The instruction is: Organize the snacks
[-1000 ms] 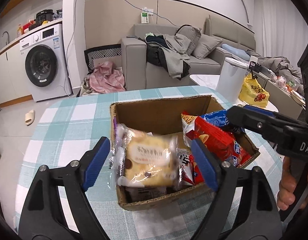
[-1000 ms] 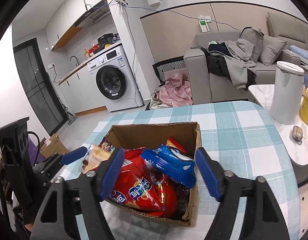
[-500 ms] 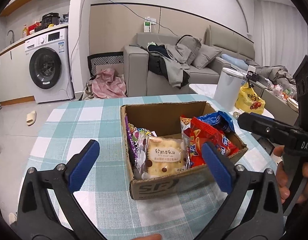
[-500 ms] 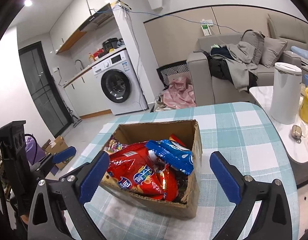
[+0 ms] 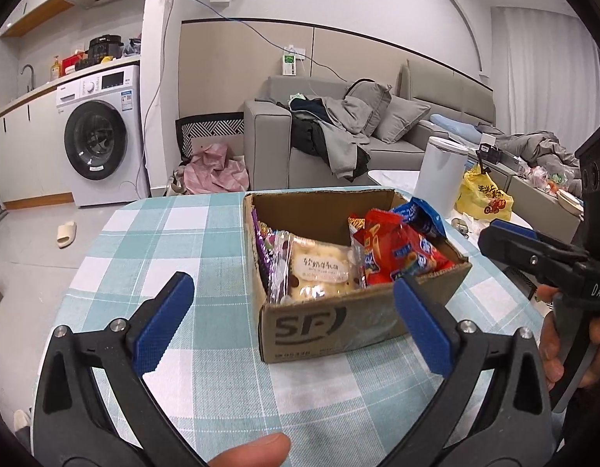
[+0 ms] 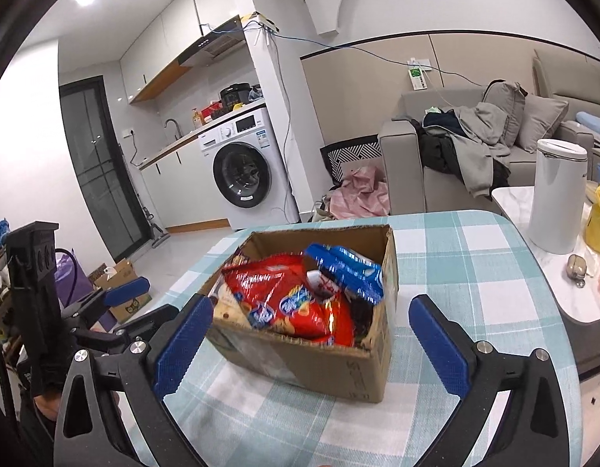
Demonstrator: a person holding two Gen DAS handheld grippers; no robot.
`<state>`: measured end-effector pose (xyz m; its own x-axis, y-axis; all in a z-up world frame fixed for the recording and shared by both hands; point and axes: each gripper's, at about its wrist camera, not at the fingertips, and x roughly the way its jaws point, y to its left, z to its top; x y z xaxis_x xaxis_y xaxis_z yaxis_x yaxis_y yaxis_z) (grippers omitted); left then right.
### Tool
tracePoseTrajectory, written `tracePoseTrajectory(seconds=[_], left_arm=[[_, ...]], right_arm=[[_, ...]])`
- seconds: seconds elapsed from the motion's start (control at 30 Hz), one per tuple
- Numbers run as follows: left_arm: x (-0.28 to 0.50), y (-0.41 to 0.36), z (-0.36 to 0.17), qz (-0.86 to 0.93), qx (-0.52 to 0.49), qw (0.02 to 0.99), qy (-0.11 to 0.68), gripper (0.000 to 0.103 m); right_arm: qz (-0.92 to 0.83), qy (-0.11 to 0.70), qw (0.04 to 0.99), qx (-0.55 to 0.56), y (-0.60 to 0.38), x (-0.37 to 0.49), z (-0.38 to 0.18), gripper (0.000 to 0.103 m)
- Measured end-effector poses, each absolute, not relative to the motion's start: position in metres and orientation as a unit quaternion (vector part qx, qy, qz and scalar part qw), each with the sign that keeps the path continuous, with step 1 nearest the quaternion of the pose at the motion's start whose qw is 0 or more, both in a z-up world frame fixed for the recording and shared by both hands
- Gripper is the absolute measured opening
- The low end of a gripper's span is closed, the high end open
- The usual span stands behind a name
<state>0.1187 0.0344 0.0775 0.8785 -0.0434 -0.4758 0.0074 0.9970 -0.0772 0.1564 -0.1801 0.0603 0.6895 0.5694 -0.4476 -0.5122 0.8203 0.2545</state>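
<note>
On the bench [image 5: 152, 241], a round surface under a teal-and-white checked cloth, stands an open brown cardboard box [image 5: 331, 323] with a dark printed logo on its near wall, sitting toward the far edge and apart from both tools. Inside it, snack packets stand packed together: a clear-wrapped pale biscuit packet [image 5: 319, 272] against the near wall, purple wrappers [image 5: 265, 249] along the left wall, shiny red crisp bags [image 5: 397, 249] to the right, and a blue packet [image 5: 420, 214] on top near the far right corner. Both tools have just been opening: the left tool [image 5: 292, 311] is spread wide with nothing between its blue pads, and the right tool [image 6: 311, 330] likewise gapes wide and holds nothing; the box sits beyond each. Only the left wrist view shows the biscuit packet's face, the logo and a fingertip [image 5: 257, 451] at the lower edge. Only the right wrist view shows the box's right wall [image 6: 385, 295] and the red bags [image 6: 288, 295] from above.
</note>
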Motion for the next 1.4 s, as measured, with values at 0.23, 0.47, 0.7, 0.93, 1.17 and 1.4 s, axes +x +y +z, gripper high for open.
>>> tracePoseTrajectory(seconds=[0.23, 0.47, 0.7, 0.93, 1.17, 1.4], left_arm=[[0.094, 0.031, 0.065, -0.015, -0.041, 0.971, 0.235, 0.102], [0.082, 0.028, 0.054, -0.013, -0.037, 0.973, 0.227, 0.102], [0.075, 0.026, 0.044, -0.009, -0.038, 0.973, 0.227, 0.102], [0.067, 0.027, 0.034, -0.006, -0.037, 0.974, 0.224, 0.102], [0.063, 0.027, 0.028, -0.002, -0.036, 0.976, 0.216, 0.102], [0.060, 0.025, 0.026, 0.002, -0.032, 0.978, 0.208, 0.102]], right_arm=[[0.301, 0.246, 0.920, 0.050, -0.186, 0.138, 0.046, 0.103], [0.301, 0.232, 0.923, 0.048, -0.194, 0.123, 0.032, 0.103], [0.301, 0.223, 0.926, 0.041, -0.196, 0.112, 0.025, 0.103], [0.297, 0.212, 0.930, 0.033, -0.199, 0.102, 0.019, 0.103], [0.282, 0.198, 0.938, 0.032, -0.202, 0.099, 0.017, 0.103], [0.279, 0.182, 0.942, 0.031, -0.205, 0.096, 0.016, 0.103]])
